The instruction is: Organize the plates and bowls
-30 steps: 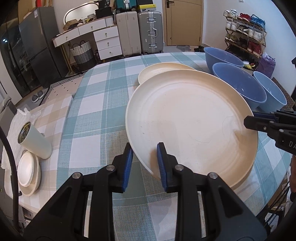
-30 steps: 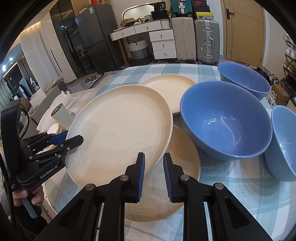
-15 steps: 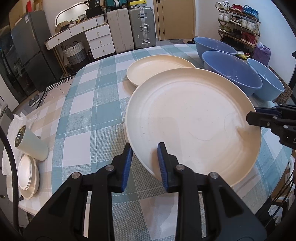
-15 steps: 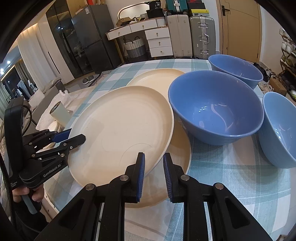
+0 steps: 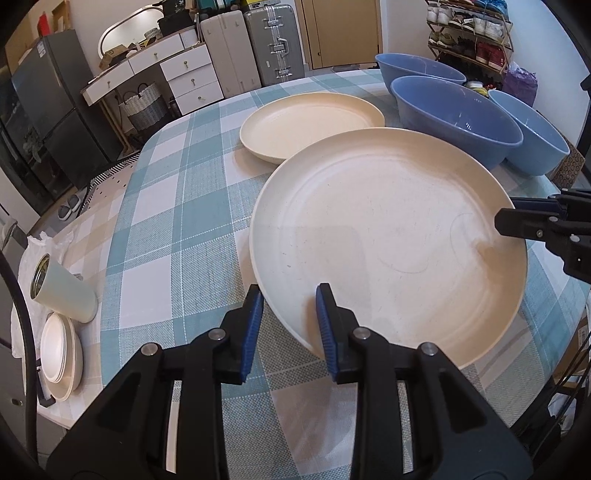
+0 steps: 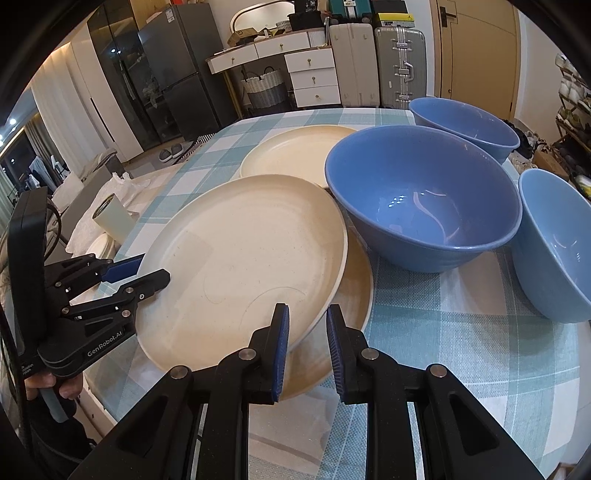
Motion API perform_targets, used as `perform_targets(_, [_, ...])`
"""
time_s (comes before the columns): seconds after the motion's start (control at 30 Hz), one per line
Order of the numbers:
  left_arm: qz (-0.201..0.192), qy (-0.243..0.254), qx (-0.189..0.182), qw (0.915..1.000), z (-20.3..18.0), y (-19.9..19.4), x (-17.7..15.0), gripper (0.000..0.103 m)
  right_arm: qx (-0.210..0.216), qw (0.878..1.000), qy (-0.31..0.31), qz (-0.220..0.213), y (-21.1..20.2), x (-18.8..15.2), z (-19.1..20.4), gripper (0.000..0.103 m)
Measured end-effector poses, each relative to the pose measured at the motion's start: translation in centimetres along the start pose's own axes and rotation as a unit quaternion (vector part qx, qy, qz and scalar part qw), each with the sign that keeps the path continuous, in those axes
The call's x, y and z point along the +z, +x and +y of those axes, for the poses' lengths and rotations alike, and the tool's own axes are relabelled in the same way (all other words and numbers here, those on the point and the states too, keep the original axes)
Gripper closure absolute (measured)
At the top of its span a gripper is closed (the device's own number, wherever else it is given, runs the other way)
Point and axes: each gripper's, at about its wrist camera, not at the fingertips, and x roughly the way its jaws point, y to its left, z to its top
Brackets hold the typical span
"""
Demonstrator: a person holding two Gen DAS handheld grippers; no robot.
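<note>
A large cream plate is held tilted above the checked table by both grippers. My left gripper is shut on its near rim. My right gripper is shut on the opposite rim, and shows at the right edge of the left wrist view. Under the held plate lies a second cream plate. A third cream plate lies farther back. Three blue bowls stand to the right: a big one, one behind it and one at the right edge.
A pale tumbler lies on its side near the table's left edge, next to a stack of small white plates. Suitcases, a drawer unit and a shoe rack stand beyond the table.
The held plate and both grippers have risen and drawn back a little; the plates and bowls behind now sit lower and farther in view. Both grips are unchanged.
</note>
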Motion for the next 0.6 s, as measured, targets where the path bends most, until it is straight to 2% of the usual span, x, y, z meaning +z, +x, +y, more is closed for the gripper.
perform_targets(0.6, [0.014,0.051,0.027,0.9982,-2.3,1.3,-0.6,0.076,-0.031,0.999,-0.009,0.013,0.6,-1.1,-0.5,0.081])
